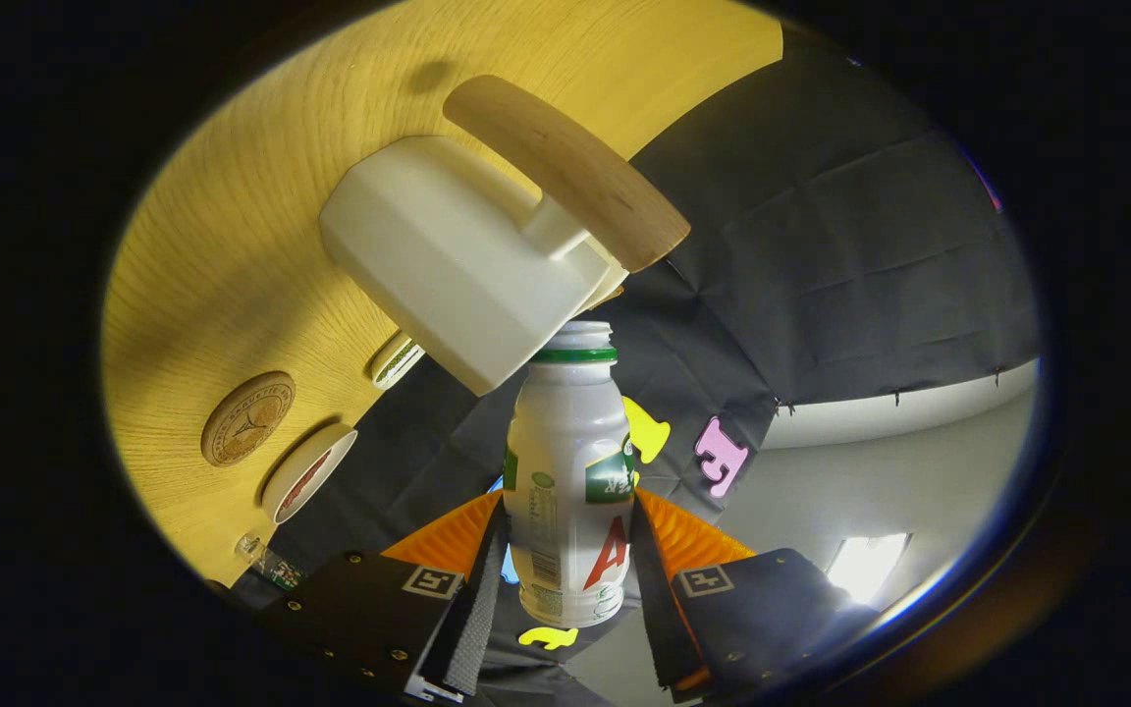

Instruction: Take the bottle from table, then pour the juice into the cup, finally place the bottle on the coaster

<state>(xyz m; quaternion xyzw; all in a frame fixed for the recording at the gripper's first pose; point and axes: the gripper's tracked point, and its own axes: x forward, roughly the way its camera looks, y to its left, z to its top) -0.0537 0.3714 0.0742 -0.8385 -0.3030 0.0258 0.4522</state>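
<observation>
A: Gripping the bottle (570, 481) in my gripper (565, 579), gripper view — both fingers clamped on its lower body, one on each side. White bottle, green band at the neck, no cap on it that I can see.

B: Where's the mouth pointing?

A: Straight ahead of my fingers, right at the cup (457, 260). Bottle mouth sits just at the cup's lower edge; touching or not, cannot tell. Cup is white and boxy with a wooden handle (570, 172), standing on the yellow wood-grain table (232, 245). Whole scene looks tilted.

B: Coaster?

A: Round wooden coaster (247, 417) on the table, left of the bottle, well apart from it. A small white dish with a red inside (308, 472) sits near the coaster. Something small and white-rimmed (396, 359) lies beside the cup; can't make it out.

B: Juice flowing?

A: Cannot tell.
</observation>
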